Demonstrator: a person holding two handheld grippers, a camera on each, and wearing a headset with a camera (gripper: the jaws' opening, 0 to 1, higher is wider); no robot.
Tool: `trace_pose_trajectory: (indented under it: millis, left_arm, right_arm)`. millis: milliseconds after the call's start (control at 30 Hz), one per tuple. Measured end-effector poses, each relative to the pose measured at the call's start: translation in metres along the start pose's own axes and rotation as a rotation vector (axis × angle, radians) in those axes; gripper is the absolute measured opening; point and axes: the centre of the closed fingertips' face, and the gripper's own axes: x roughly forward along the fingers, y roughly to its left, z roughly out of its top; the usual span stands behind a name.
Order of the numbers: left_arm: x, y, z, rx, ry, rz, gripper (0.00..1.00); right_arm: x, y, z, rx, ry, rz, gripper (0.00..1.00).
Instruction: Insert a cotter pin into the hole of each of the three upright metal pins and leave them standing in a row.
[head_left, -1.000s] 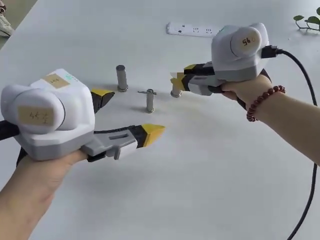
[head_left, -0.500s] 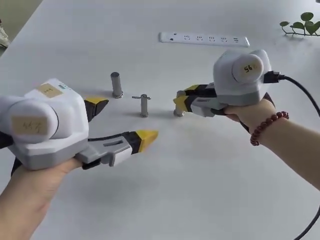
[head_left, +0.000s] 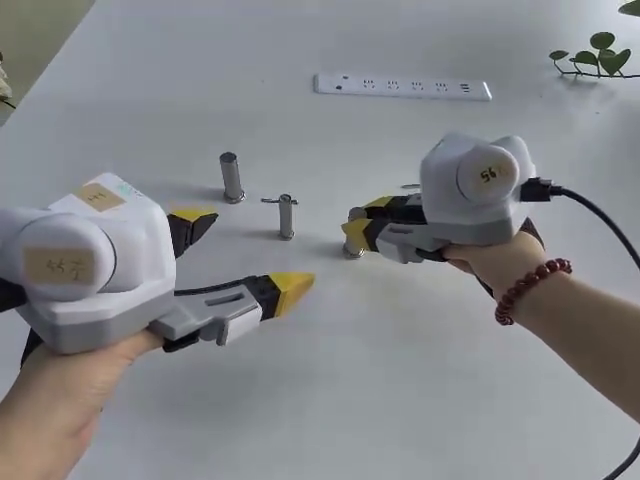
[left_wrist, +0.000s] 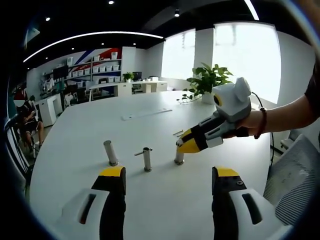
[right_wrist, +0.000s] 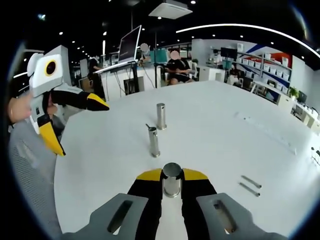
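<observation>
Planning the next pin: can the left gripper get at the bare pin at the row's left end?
Probably yes. The left gripper is open, with bare table between it and the bare pin, which stands apart from the middle pin. The right gripper is shut on the right-end pin, out of the way.

Head view sits high, facing forward and down over the white table (head_left: 420, 400): left gripper (head_left: 250, 250) and right gripper (head_left: 358, 228) near the lens, the row of 3 metal pins (head_left: 286, 216) just beyond, power strip (head_left: 402, 86) far. Left gripper view rides low at the near left, facing right and far along its 2 spread jaws, with the pins at middle distance. Right gripper view is lowest and closest, facing left from the row's right end with the right-hand pin (right_wrist: 172, 179) clasped between its jaws; all 3 views share the row, and each gripper view catches the other gripper.
</observation>
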Motion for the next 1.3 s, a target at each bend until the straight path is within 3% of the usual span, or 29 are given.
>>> trace_pose_trajectory:
  millis: [433,600,833,1000,1300]
  left_arm:
    - [0.003,-0.006,-0.002,0.000,0.010,-0.015,0.69]
    - [0.003,-0.007,-0.001,0.003,0.012,-0.018,0.70]
    - [0.000,-0.006,0.004,0.014,-0.001,-0.003,0.70]
    - [-0.003,-0.003,0.006,0.018,-0.012,0.010,0.70]
    - [-0.006,0.000,0.005,0.052,-0.008,0.040,0.71]
  right_arm:
    - [-0.004,0.001,-0.003,0.035,-0.017,0.037,0.09]
    - [-0.006,0.007,-0.001,0.045,-0.022,0.057,0.17]
    - [-0.015,0.009,-0.002,0.037,-0.013,0.061,0.20]
    - [-0.023,0.002,-0.005,0.021,0.002,0.067,0.22]
    - [-0.037,-0.017,-0.010,-0.023,0.075,0.064,0.19]
